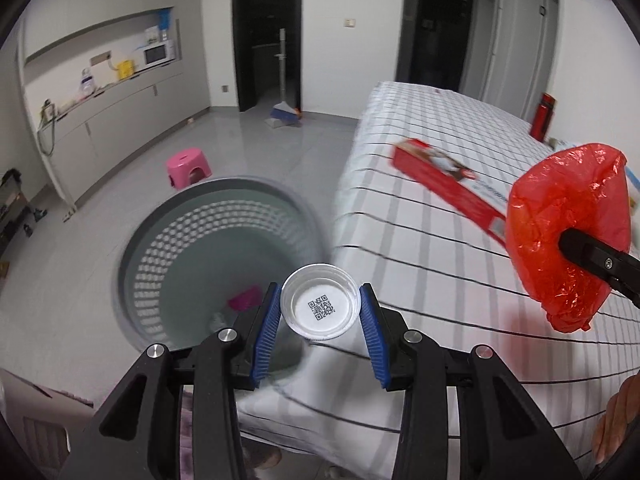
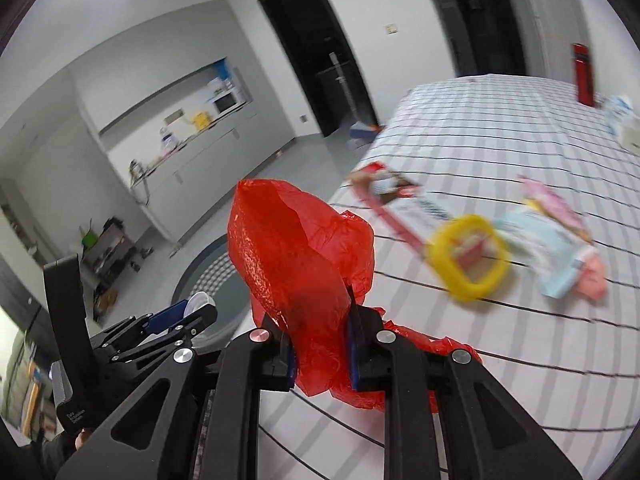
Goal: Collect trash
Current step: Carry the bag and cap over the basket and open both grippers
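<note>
The left gripper is clamped on a small clear plastic lid, its open face toward the camera, just over the bed's edge. Down and to the left sits the grey mesh trash basket on the floor, so this hand is the nearer one to drop first. The right gripper pinches a crumpled red plastic bag above the striped bed. Farther along lie a red box and, blurred, what seems a yellow ring.

The checked bed carries a red box, a yellow ring, pastel packets and a red flask.
</note>
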Available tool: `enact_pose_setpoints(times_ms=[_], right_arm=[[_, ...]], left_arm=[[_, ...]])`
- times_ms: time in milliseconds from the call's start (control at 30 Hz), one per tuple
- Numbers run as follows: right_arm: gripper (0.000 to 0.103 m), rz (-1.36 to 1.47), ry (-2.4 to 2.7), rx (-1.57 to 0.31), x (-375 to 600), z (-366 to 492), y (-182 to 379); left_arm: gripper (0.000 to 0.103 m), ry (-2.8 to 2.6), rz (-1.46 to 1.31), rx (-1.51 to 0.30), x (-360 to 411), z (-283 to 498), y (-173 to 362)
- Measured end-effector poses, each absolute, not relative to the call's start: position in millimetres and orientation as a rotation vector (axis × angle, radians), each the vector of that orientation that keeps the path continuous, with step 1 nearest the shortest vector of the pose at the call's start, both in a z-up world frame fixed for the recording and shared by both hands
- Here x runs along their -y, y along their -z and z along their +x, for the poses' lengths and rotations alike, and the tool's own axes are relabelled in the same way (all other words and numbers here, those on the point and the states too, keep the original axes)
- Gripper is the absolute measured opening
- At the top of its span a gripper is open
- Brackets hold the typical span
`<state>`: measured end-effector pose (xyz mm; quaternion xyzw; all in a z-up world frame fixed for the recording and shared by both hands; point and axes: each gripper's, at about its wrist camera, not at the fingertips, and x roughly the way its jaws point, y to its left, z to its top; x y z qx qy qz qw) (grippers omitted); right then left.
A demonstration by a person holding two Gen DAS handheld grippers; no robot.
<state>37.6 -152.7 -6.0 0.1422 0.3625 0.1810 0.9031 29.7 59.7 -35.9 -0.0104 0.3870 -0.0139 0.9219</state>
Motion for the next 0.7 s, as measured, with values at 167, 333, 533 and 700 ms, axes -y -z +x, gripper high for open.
enact_pose_setpoints(times_ms=[167,333,533,700], right_arm=[[0.018,0.264,-0.452,-0.784,101,66,11],[0.018,0.229,-0.523,-0.834,46,93,20],[0.018,0.198,-0.597,-0.885,-7,126,30],[0.018,0.165,-0.637,-0.909,-44,146,41]], left_arm=[[0.039,-0.036,-0.042,-0.804,-108,39,42],[0.039,-0.114,-0.067,-0.820,-155,50,53],[0.039,-0.179,-0.100,-0.850,-198,65,67],[0.039,-0.201,-0.109,-0.848,-215,74,71]])
